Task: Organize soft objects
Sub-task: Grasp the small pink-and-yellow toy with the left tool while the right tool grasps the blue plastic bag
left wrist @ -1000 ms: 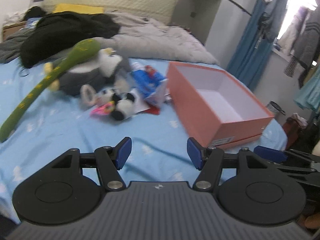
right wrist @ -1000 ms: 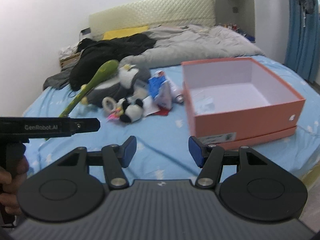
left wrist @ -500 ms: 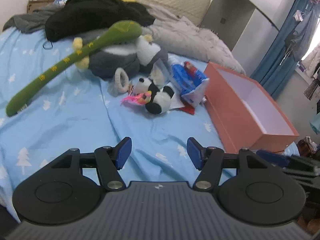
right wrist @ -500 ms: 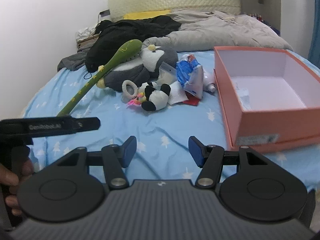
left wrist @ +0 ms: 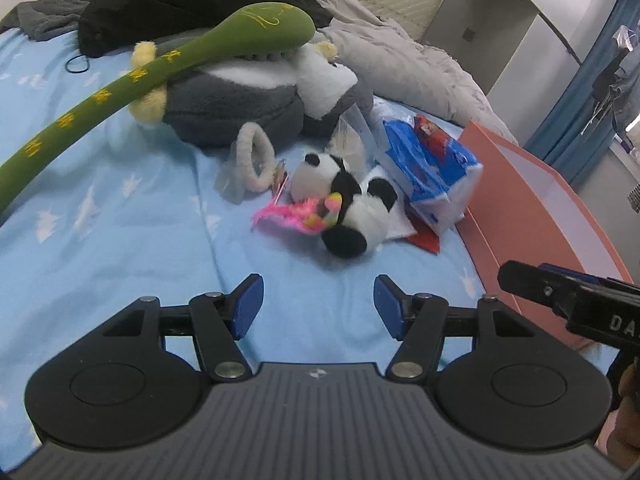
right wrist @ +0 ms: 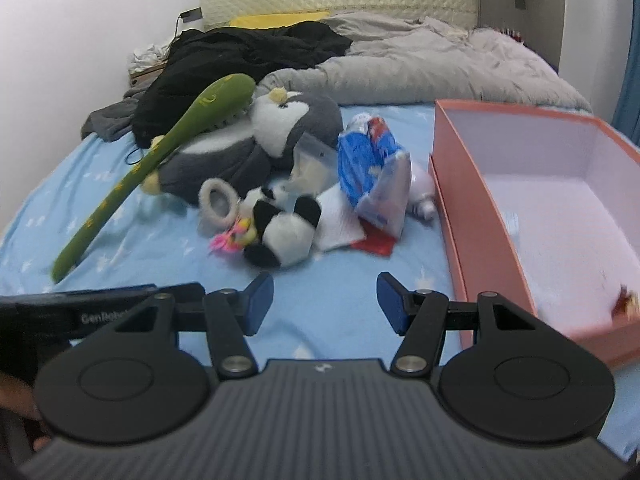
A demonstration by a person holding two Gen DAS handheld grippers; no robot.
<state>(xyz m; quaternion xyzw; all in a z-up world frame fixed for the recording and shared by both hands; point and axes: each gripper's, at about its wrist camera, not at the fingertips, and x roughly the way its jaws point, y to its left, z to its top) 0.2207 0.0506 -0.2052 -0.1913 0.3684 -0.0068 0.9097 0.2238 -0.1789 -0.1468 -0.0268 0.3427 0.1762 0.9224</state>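
Observation:
A small panda plush (left wrist: 352, 208) (right wrist: 280, 230) lies on the blue bedsheet with a pink feathery toy (left wrist: 296, 212) (right wrist: 230, 240) against it. Behind them rests a big grey penguin plush (left wrist: 248, 100) (right wrist: 256, 144), with a long green snake plush (left wrist: 120, 88) (right wrist: 160, 160) draped over it. A blue tissue pack (left wrist: 432, 172) (right wrist: 372, 172) leans beside the open orange box (left wrist: 536, 208) (right wrist: 480, 220). My left gripper (left wrist: 318, 306) hovers open just short of the panda. My right gripper (right wrist: 324, 302) is open too, nothing between its fingers.
A fluffy ring in a clear bag (left wrist: 250, 160) (right wrist: 218, 200), white paper and a red card (right wrist: 374, 245) lie among the toys. Black clothes (right wrist: 248, 52) and a grey duvet (right wrist: 420, 68) cover the far half of the bed. A small item (right wrist: 624, 304) sits inside the box.
Both grippers have moved forward and down towards the pile of toys, which now looks much larger. Their jaws stay at the same width.

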